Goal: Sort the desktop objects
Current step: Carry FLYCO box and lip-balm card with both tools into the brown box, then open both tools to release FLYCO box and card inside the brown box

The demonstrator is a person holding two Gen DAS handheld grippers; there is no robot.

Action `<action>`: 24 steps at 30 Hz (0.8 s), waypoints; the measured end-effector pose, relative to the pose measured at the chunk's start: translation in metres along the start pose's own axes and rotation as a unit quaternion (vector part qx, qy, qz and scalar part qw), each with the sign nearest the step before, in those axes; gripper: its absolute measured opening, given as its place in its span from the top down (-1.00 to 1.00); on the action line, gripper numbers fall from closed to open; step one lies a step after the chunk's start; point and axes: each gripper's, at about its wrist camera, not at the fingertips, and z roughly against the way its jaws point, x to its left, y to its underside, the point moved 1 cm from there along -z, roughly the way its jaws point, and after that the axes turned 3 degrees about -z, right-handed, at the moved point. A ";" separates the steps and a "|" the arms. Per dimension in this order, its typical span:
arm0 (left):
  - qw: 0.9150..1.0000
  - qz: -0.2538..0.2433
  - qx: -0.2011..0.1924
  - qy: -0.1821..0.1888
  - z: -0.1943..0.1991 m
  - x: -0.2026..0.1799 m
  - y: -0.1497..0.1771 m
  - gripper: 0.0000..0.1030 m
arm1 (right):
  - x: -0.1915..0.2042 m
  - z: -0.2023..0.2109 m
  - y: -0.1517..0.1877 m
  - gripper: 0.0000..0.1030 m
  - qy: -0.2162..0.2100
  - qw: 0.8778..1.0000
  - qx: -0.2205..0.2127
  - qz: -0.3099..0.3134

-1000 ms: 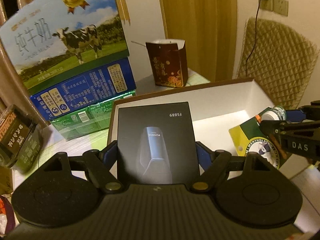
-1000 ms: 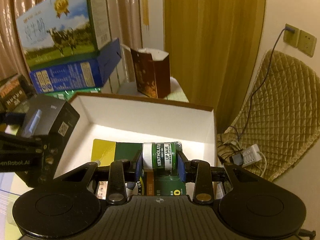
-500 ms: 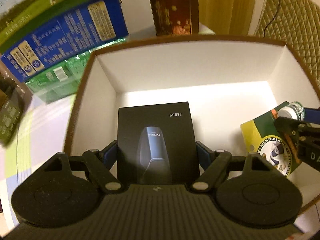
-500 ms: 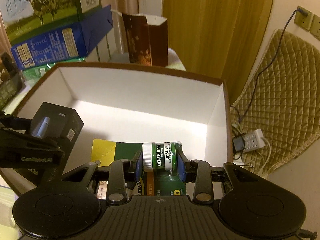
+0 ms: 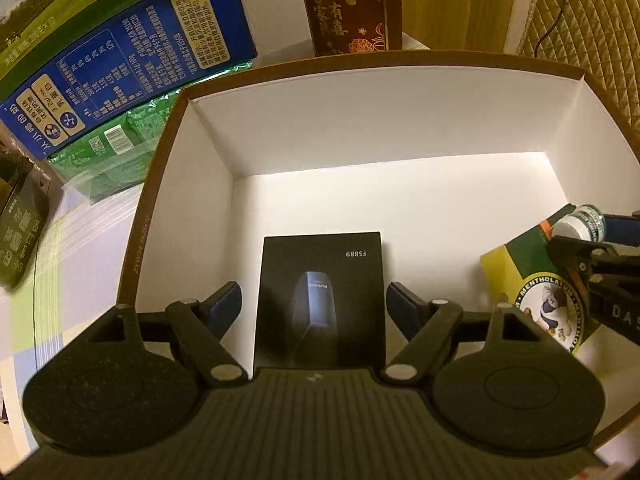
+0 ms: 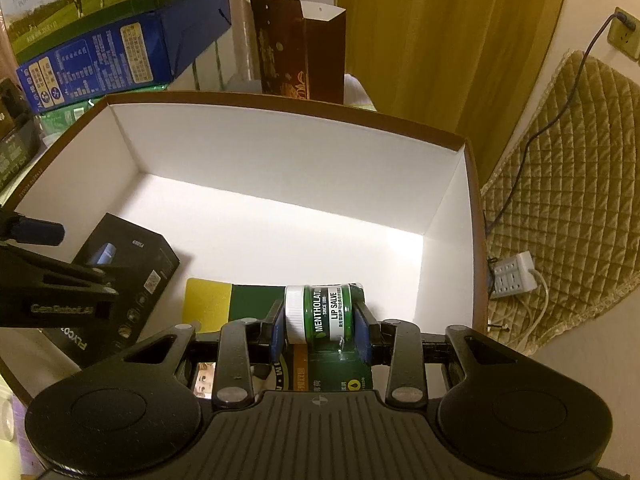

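Note:
A black box marked FS889 (image 5: 320, 280) lies on the floor of the open white carton (image 5: 360, 58), near its left wall. My left gripper (image 5: 314, 296) hovers over it. The blue pads stand beside its long edges and white floor shows between the left pad and the box, so nothing is pinched. In the right wrist view the black box (image 6: 132, 264) leans behind the left gripper's fingers (image 6: 36, 232). My right gripper (image 6: 320, 320) is shut on a green lip salve jar (image 6: 328, 312), pads on its cap and base. The jar's green and yellow card (image 6: 208, 304) hangs low inside the carton (image 6: 280, 152).
Stacked milk cartons (image 5: 140, 60) and a green packet (image 5: 116, 148) stand left of the carton. A brown gift bag (image 5: 348, 4) stands behind it and a dark box (image 5: 20, 216) at the far left. A quilted cushion (image 6: 568, 184), power strip (image 6: 512, 272) and cable lie right.
Both grippers have sunk into the white carton and tipped downward. The black box now looks smaller and sits lower between the left fingers, apart from the left pad. The right grip is unchanged.

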 end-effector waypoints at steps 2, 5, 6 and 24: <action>1.000 0.001 -0.003 0.003 0.004 0.002 0.000 -0.50 | 0.000 0.000 0.000 0.31 -0.008 1.000 -0.005 0.000; 1.000 0.002 -0.013 0.002 0.012 0.005 -0.002 -0.65 | 0.001 0.005 -0.002 -0.16 -0.029 1.000 -0.009 0.004; 1.000 0.001 -0.018 0.000 0.016 0.006 -0.001 -0.67 | 0.002 0.008 -0.001 -0.25 -0.042 0.999 -0.013 0.007; 0.999 0.011 -0.042 -0.006 0.071 0.009 0.020 -0.86 | 0.003 0.059 0.022 -0.96 -0.038 0.999 -0.027 0.019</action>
